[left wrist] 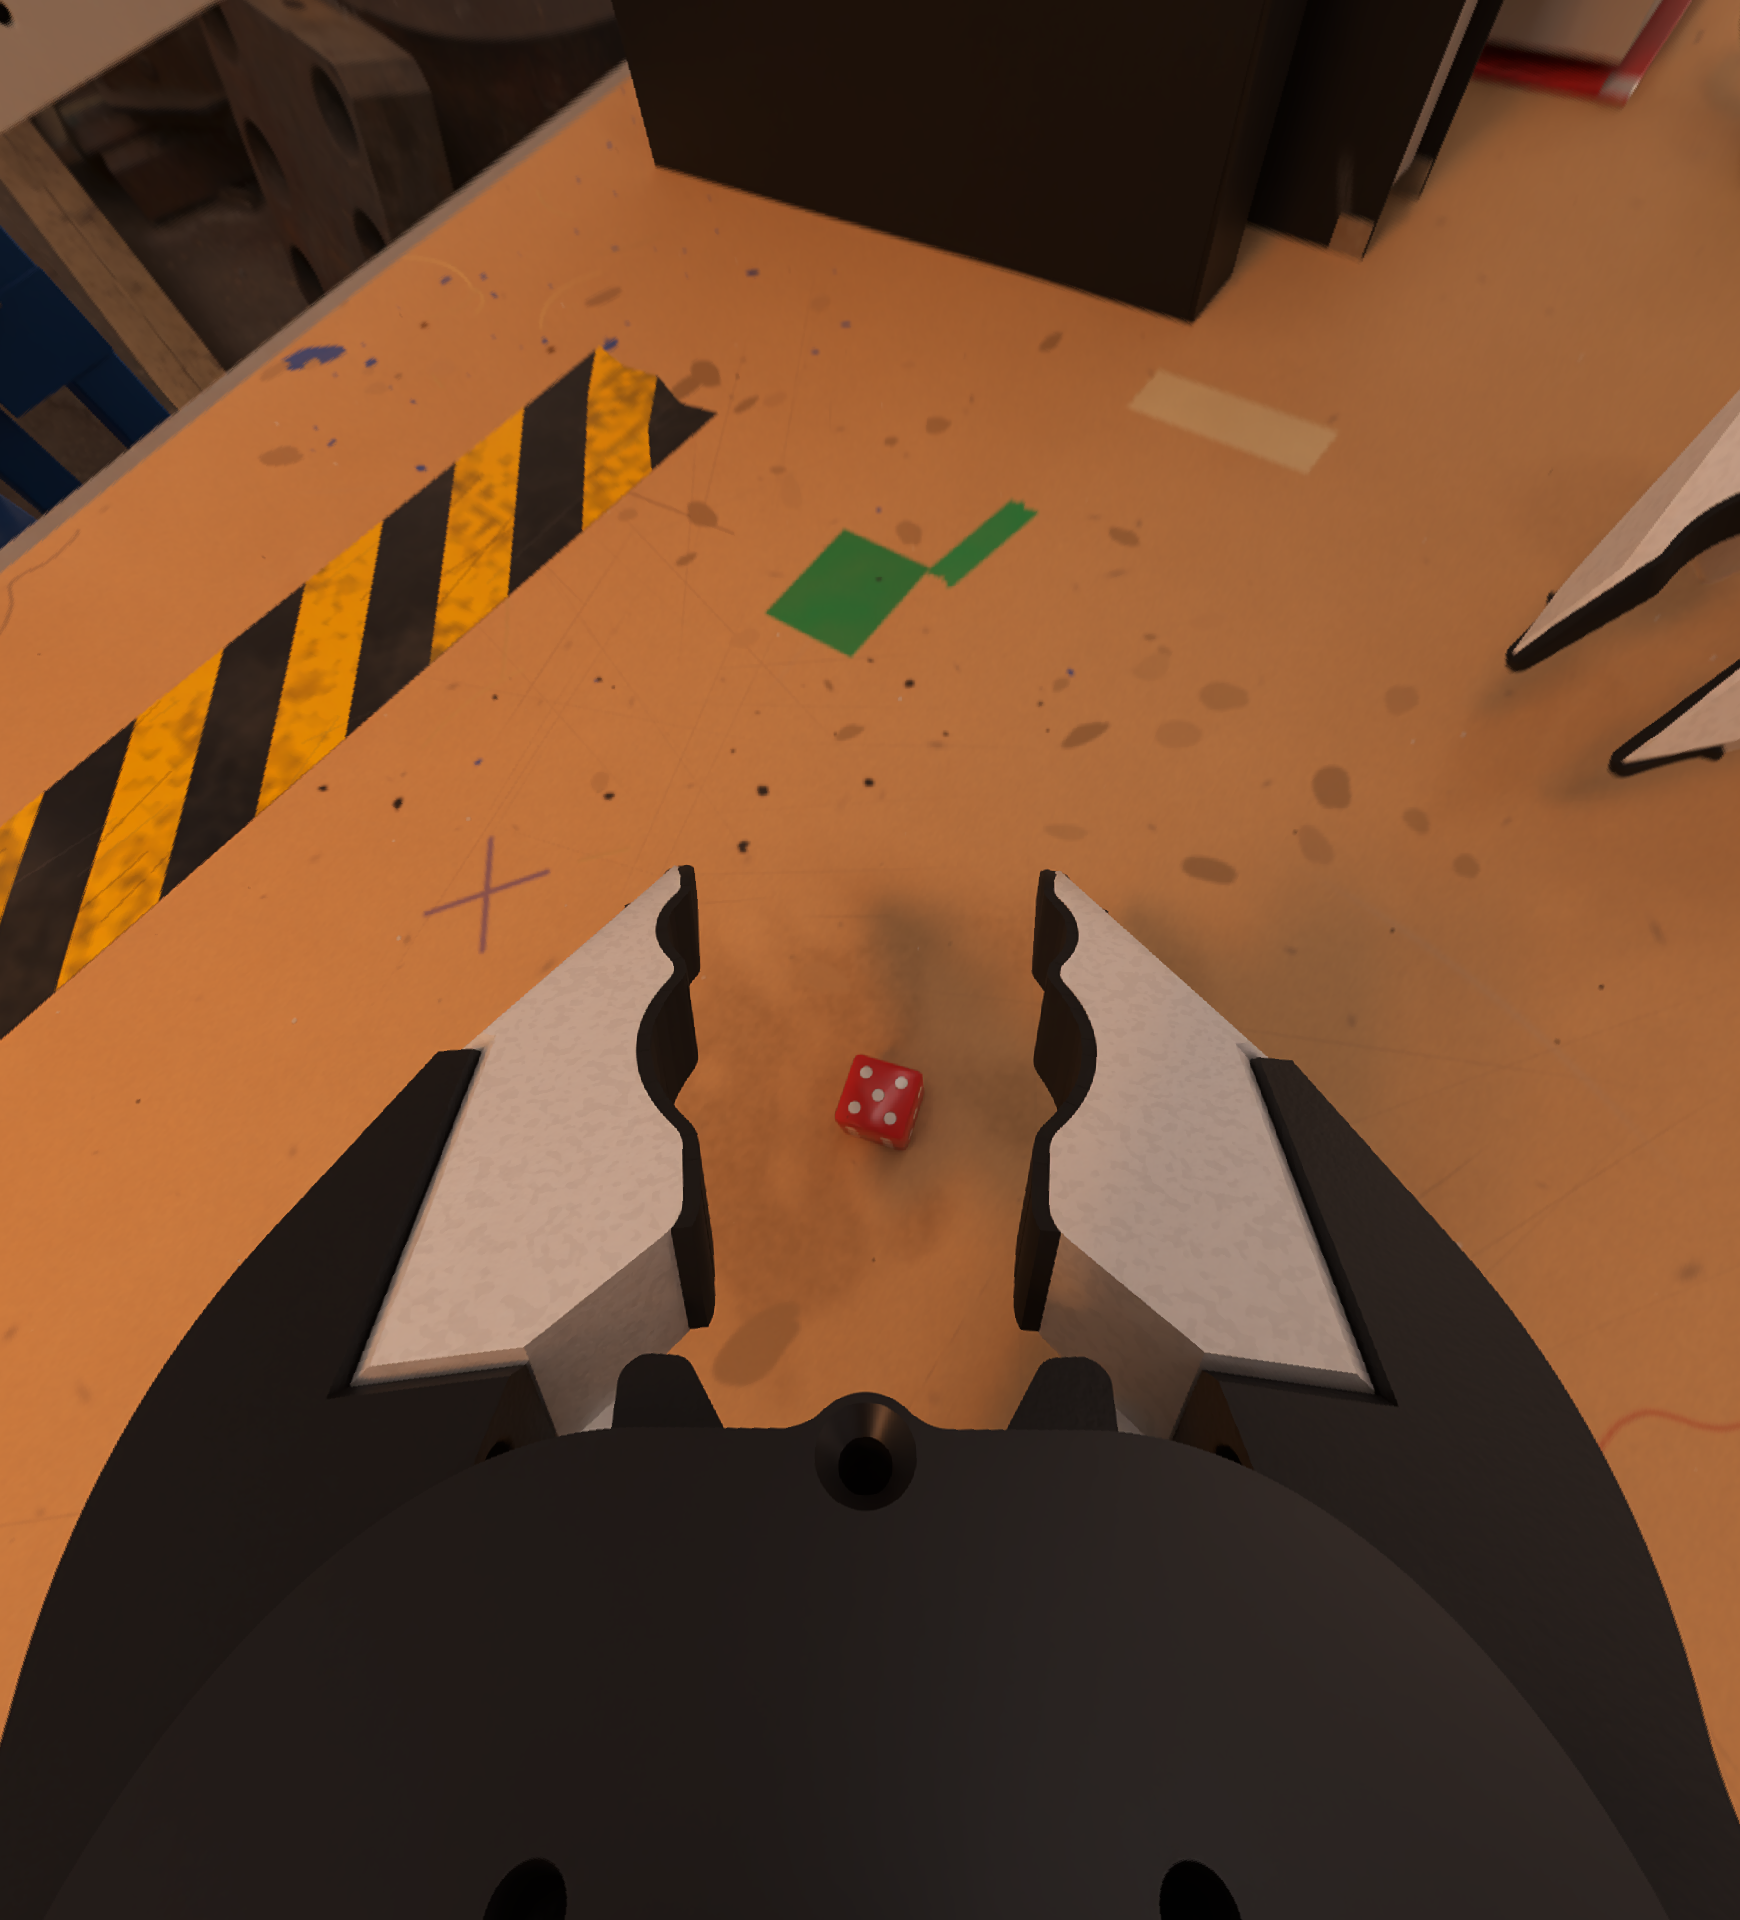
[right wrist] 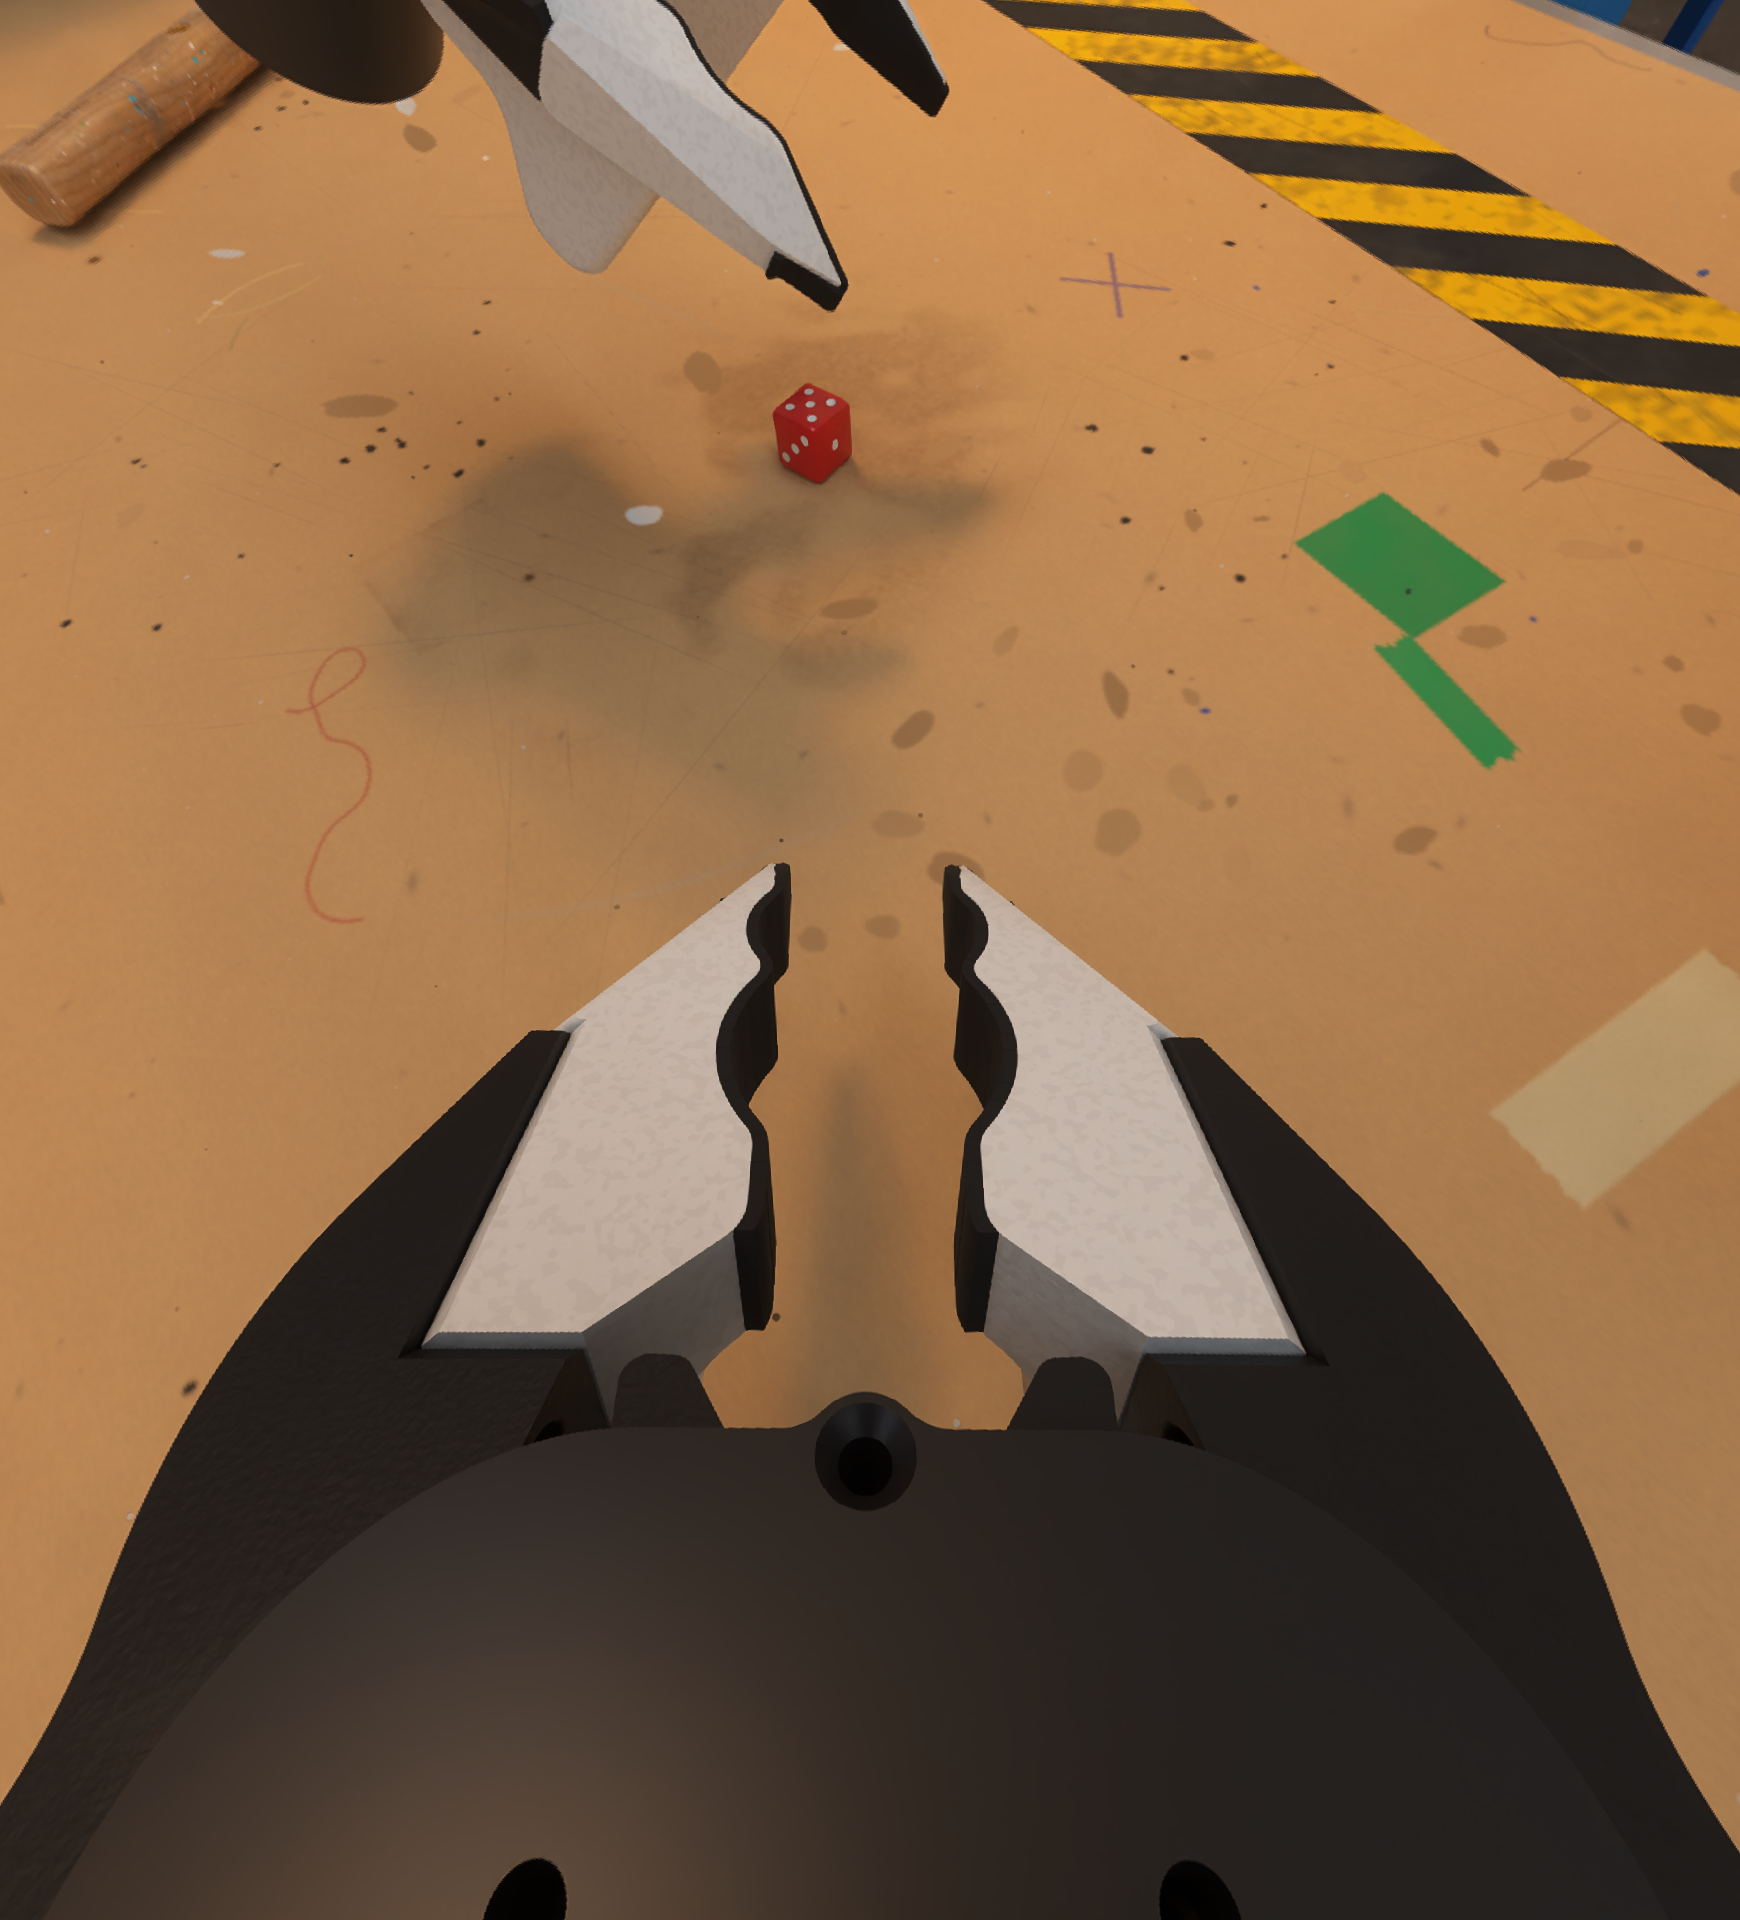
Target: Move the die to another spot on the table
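A small red die (left wrist: 878,1101) with white pips lies on the orange table, below and between the fingers of my left gripper (left wrist: 866,878), which is open and hovers above it without touching. In the right wrist view the die (right wrist: 812,432) sits farther ahead, with the left gripper's fingers (right wrist: 741,177) above and behind it. My right gripper (right wrist: 866,873) is open and empty, well short of the die. Its fingers show at the right edge of the left wrist view (left wrist: 1676,582).
Yellow-black hazard tape (left wrist: 305,665) runs along the table's left edge. Green tape patches (left wrist: 866,587), a tan tape piece (left wrist: 1232,421) and a dark box (left wrist: 949,135) lie ahead. A wooden handle (right wrist: 118,125) lies at far left in the right wrist view.
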You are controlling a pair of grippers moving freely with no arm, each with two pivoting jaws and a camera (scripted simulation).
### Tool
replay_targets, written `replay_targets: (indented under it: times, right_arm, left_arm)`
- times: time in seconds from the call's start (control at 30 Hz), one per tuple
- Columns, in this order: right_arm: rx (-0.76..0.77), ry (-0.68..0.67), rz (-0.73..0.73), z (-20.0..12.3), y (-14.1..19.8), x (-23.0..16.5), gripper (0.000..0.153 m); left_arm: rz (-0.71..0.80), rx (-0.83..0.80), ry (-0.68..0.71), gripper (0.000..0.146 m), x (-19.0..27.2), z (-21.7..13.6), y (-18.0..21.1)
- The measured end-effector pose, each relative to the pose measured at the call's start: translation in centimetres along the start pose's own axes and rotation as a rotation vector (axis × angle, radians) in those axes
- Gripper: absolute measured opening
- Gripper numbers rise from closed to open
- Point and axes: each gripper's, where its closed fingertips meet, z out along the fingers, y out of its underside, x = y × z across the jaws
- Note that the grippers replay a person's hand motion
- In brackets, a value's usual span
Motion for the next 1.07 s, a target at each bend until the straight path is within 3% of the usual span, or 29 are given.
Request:
replay_targets:
  times: [0.3,0.63,0.7,0.8,1.07]
  right_arm:
    - [-0.002,-0.004,-0.004,0.1,0.0,-0.2,0.029]
    - [0.006,0.000,0.000,0.0,-0.1,0.0,0.029]
    - [0.007,-0.001,-0.001,0.0,-0.1,0.0,0.029]
    - [0.007,-0.005,-0.002,0.1,-0.1,-0.2,0.029]
    - [0.000,-0.011,-0.012,0.2,-0.1,-0.5,0.029]
  left_arm:
    - [-0.130,0.123,-0.023,0.067,-0.4,0.0,-0.9]
    - [-0.160,0.110,-0.027,0.065,-0.4,-0.3,-0.2]
    - [-0.139,0.043,-0.002,0.064,-0.1,-0.5,0.8]
    - [-0.025,-0.187,0.035,0.060,0.3,-0.6,3.5]
    - [0.239,-0.556,0.086,0.067,-1.0,0.0,6.1]
